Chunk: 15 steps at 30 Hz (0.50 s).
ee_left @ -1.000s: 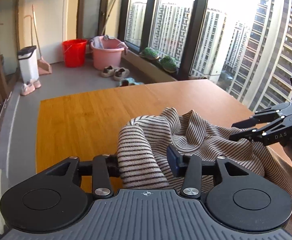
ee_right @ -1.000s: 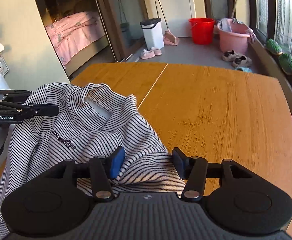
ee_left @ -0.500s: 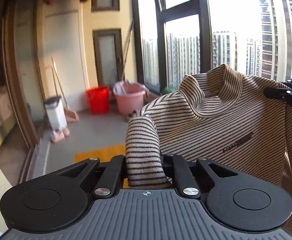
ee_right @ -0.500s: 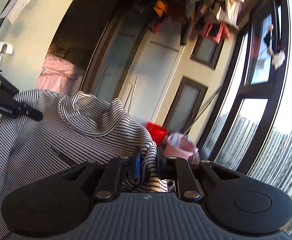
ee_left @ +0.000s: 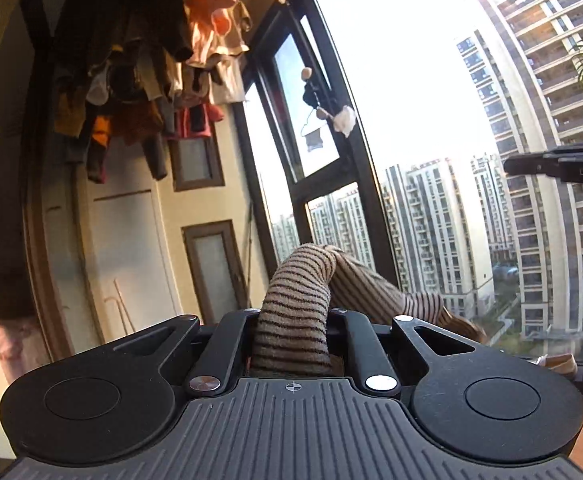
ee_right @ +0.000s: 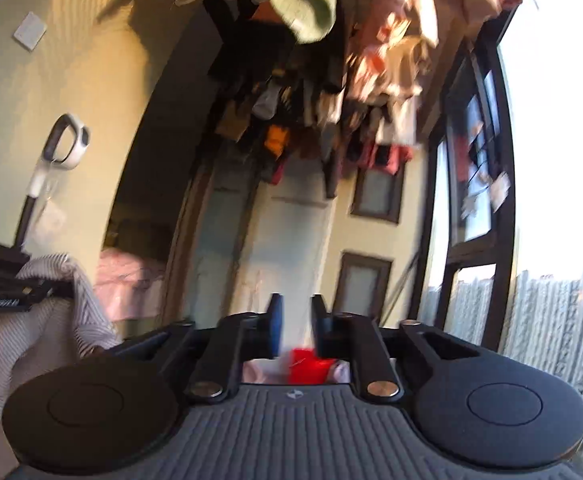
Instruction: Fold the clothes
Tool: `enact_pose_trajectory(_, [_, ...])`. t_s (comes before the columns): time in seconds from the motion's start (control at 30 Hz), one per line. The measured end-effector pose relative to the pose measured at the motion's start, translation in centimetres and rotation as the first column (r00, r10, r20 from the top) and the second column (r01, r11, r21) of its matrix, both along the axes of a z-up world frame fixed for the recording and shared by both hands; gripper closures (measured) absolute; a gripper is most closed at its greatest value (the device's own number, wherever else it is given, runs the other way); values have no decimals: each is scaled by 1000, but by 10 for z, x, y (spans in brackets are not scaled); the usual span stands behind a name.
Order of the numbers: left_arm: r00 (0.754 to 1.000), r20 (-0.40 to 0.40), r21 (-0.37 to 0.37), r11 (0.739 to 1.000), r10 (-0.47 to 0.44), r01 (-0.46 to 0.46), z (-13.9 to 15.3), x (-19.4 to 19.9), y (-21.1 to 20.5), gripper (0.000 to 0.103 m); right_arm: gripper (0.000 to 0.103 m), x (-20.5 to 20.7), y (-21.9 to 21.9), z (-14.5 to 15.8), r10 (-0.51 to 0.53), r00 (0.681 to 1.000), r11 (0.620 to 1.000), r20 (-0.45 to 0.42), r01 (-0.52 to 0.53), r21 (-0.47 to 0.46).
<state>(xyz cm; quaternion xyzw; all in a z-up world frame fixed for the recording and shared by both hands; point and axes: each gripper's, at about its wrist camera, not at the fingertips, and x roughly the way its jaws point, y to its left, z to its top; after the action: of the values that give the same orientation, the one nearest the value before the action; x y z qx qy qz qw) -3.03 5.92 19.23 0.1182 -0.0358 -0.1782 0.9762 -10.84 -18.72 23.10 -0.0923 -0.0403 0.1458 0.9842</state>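
- window (ee_left: 431, 128) fills the 12-to-3 o'clock part of the left wrist view, high-rise blocks outside; in the right wrist view it sits along the 3 o'clock edge
- hanging laundry (ee_right: 331, 92) packs the 12 o'clock zone in both views, blurred in the right one
- striped top (ee_left: 291, 320) at 6 o'clock in the left wrist view, a bunched fold rising out of the fingers, the rest trailing off toward 4 o'clock; in the right wrist view it hangs at 9 o'clock, draped over the other gripper
- left gripper (ee_left: 293, 320): jaws clamped tight on the striped top, fabric fills the gap
- right gripper (ee_right: 294, 328): jaws narrow and opening, blue pads visible, no cloth between them; only its dark finger tips show at 3 o'clock in the left wrist view, clear of the top
- red bucket (ee_right: 305, 366) seen low through the right jaw gap, blurred
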Motion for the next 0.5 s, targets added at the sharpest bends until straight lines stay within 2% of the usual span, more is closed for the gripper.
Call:
enact_pose_trajectory(0.03, [1000,-1,5,1000,5,-5,-2,-1,-1,91,42,14,1,-17,64,996,998,-63,-64,-1])
enact_pose_trajectory(0.07, [1000,-4,10,1000,14,-14,-4,-2,0,91,37,28,1,-34,127,984,992,-125,-128,1])
enact_pose_trajectory(0.1, [1000,-10,14,1000,24,-24,-6,1,2,91,37,41,3,-51,186,965,982,-186,-188,7])
enact_pose_trajectory(0.2, [998,-36,17,999,50,-50,-10,10,9,91,37,53,22,-113,270,903,960,-335,-280,21])
enact_pose_trajectory(0.27, [997,-47,20,998,59,-58,-10,14,13,91,37,51,40,-146,317,862,942,-396,-335,25])
enact_pose_trajectory(0.3, [997,-50,23,998,63,-62,-9,15,13,91,37,48,51,-160,330,853,934,-404,-356,12])
enact_pose_trajectory(0.4, [996,-49,27,997,68,-67,-8,15,17,91,37,41,83,-191,324,869,924,-375,-375,-69])
enact_pose_trajectory(0.5, [996,-52,33,997,68,-66,-8,13,18,91,40,51,113,-211,296,890,932,-346,-349,-102])
